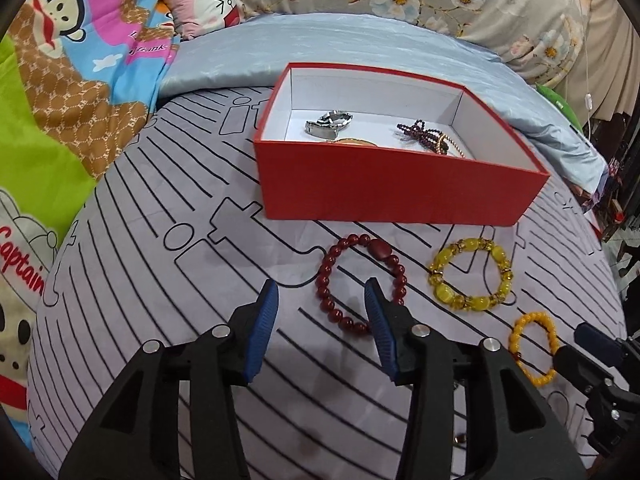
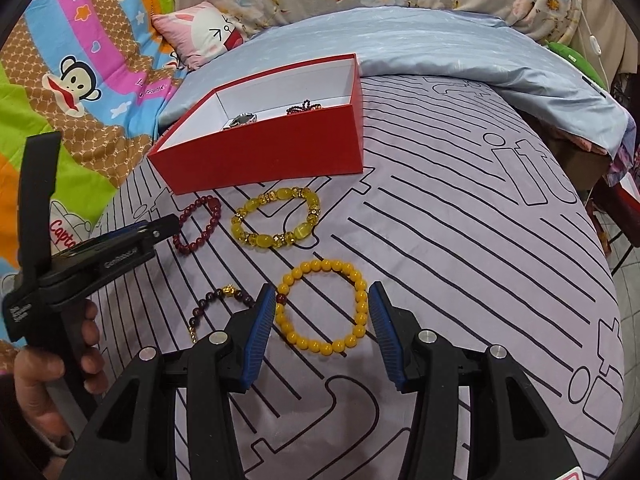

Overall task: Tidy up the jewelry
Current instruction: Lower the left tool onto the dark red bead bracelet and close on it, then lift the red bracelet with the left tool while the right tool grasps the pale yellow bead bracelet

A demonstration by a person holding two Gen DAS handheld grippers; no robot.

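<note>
A red box [image 1: 400, 188] [image 2: 272, 148] with a white inside stands on the bed and holds a silver piece [image 1: 324, 124], a dark beaded string [image 1: 420, 132] and a gold ring-shaped piece [image 1: 352, 141]. In front of it lie a dark red bead bracelet [image 1: 325, 276] [image 2: 208, 201], a yellow crystal bracelet [image 1: 442, 292] [image 2: 260, 238], an orange-yellow bead bracelet [image 1: 516, 336] [image 2: 320, 346] and a dark bracelet with a gold charm [image 2: 224, 294]. My left gripper [image 1: 322, 292] is open, its jaws straddling the red bracelet's left side. My right gripper [image 2: 322, 292] is open around the orange-yellow bracelet, which lies flat.
The grey sheet [image 2: 460, 240] with black line print covers the bed. A pale blue quilt [image 1: 360, 52] lies behind the box, a cartoon blanket [image 1: 80, 92] to the left, a pink pillow [image 2: 200, 36] at the back. A hand [image 2: 52, 368] holds the left gripper's handle.
</note>
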